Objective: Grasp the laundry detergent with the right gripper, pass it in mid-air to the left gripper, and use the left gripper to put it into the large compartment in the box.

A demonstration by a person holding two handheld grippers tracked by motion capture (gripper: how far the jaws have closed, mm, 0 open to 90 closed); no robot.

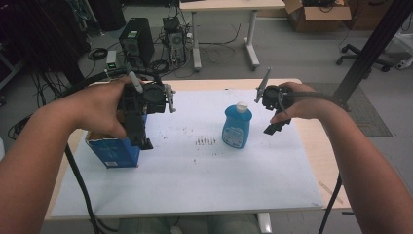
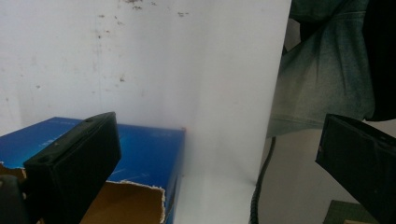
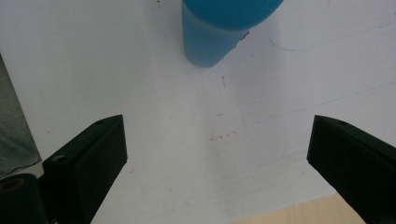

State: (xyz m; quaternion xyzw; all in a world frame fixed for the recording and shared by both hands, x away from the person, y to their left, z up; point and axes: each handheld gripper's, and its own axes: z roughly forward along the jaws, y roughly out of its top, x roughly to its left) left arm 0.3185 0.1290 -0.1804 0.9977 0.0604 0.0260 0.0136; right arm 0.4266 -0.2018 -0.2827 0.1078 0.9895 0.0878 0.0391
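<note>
While both claws hang above the bench (image 1: 272, 185), a blue bottle (image 1: 237, 126) with a white cap stands upright near the middle of the white sheet that covers the top. The right claw (image 1: 276, 127), held in the person's right hand (image 1: 304, 102), hovers just beside the bottle on its right, apart from it; in the right gripper view its two black jaws stand spread wide with nothing between them, and the bottle's base (image 3: 219, 32) sits ahead on the sheet. At the sheet's left side the left claw (image 1: 142, 139), gripped by the left hand (image 1: 100, 109), points down over an open blue cardboard box (image 1: 114, 151). The left gripper view shows those jaws likewise spread, empty, with the box's torn brown flap (image 2: 126, 205) below the left jaw and the sheet's edge beyond.
</note>
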